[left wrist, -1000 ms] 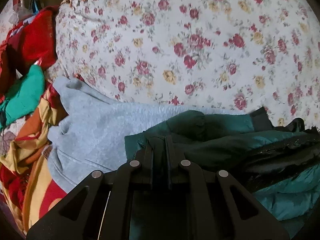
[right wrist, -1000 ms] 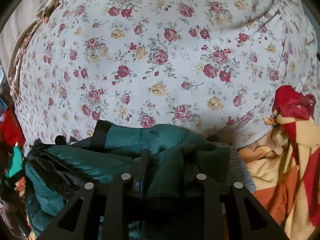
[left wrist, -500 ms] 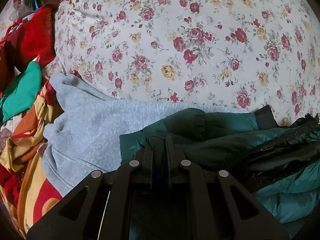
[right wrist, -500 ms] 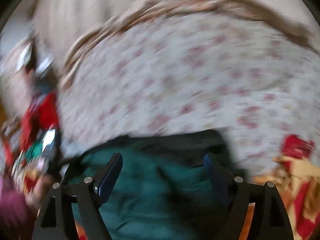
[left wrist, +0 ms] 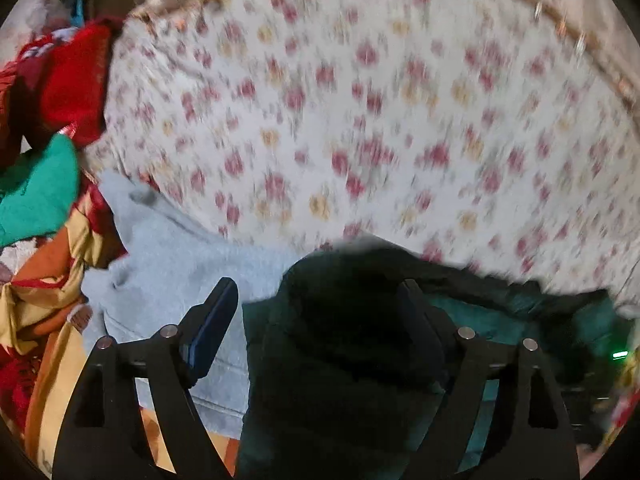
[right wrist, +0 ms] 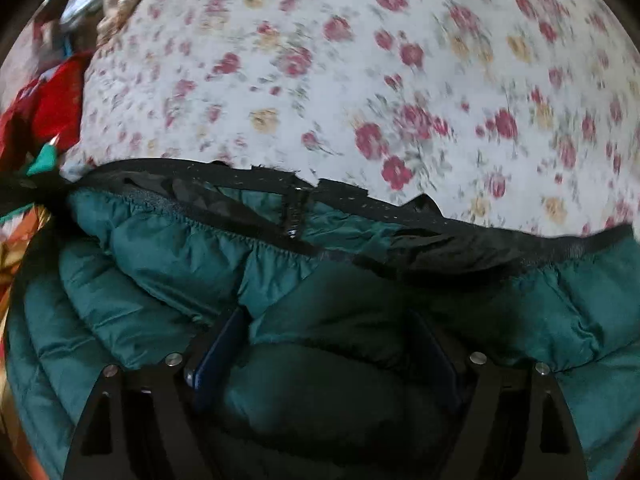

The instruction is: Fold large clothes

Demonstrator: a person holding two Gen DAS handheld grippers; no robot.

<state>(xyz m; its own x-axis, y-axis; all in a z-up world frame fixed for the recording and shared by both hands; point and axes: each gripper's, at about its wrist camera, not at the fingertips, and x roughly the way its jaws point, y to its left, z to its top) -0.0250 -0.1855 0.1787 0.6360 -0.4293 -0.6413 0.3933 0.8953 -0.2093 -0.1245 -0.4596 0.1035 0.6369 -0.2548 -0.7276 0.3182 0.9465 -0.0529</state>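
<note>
Under both tongs lies the jacket (right wrist: 168, 264), bunched on the bed (right wrist: 360, 60). Left tongs (left wrist: 316, 312) are opening, right tongs (right wrist: 332, 344) wide, neither gripping it. It looks roughly folded; tidying may remain.

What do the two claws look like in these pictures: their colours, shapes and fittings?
Both look alike. The left claw and the right claw have matte black arms with triangular cut-outs and round silver rivets. Each finger ends in a flat pad with a dark blue face. No cables, markings or sleeves show.
</note>
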